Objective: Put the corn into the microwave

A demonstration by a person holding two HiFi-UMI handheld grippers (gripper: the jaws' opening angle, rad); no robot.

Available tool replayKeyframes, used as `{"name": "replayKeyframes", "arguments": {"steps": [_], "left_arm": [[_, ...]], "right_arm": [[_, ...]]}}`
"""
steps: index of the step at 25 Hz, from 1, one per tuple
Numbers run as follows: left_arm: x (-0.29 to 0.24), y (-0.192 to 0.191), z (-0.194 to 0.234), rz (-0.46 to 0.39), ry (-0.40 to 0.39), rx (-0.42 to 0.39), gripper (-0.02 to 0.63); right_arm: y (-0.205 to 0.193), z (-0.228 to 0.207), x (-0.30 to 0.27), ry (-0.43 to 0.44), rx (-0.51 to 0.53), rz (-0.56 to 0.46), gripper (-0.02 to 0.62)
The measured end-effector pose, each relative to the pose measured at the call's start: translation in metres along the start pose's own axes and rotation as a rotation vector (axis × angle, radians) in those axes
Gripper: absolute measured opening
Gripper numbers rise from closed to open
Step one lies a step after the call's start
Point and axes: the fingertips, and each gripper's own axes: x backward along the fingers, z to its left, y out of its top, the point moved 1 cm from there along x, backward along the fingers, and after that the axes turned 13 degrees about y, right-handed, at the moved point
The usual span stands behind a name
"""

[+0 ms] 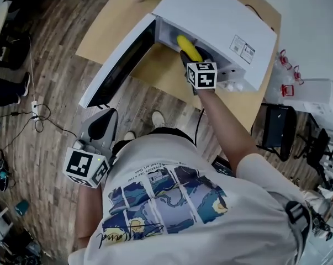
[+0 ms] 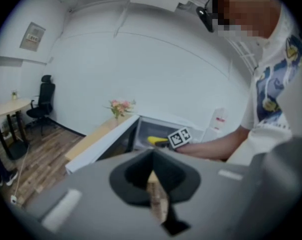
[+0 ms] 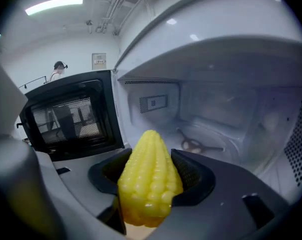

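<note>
From above, the white microwave [image 1: 221, 21] sat on a wooden table [image 1: 100, 32] with its door [image 1: 119, 65] swung wide, and the right gripper [image 1: 195, 57] was reaching into the opening with the yellow corn [image 1: 188, 47] at its tip. The left gripper [image 1: 101, 123] hung low by the person's waist, well away from it all. Looking along the left gripper [image 2: 153, 184], its jaws were pressed together on nothing, with the microwave [image 2: 158, 129] and the corn [image 2: 156, 140] small in the distance. Looking along the right gripper [image 3: 151, 184], the jaws were clamped on both sides of the corn [image 3: 149, 176], which pointed into the bare cavity [image 3: 226, 119] beside the dark door [image 3: 70, 116]. By my reckoning the carrying was nearly done — what remained was to set the cob down on the cavity floor and let go.
</note>
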Motion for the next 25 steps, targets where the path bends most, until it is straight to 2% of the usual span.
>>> {"name": "replayKeyframes", "arguments": {"steps": [8, 25], "left_arm": [[0.01, -0.004, 0.017, 0.008, 0.106, 0.033, 0.009], [0.014, -0.007, 0.03, 0.014, 0.167, 0.047, 0.009]], "right_arm": [[0.008, -0.023, -0.039, -0.028, 0.052, 0.026, 0.247], [0.02, -0.045, -0.077, -0.044, 0.187, 0.098, 0.249]]}}
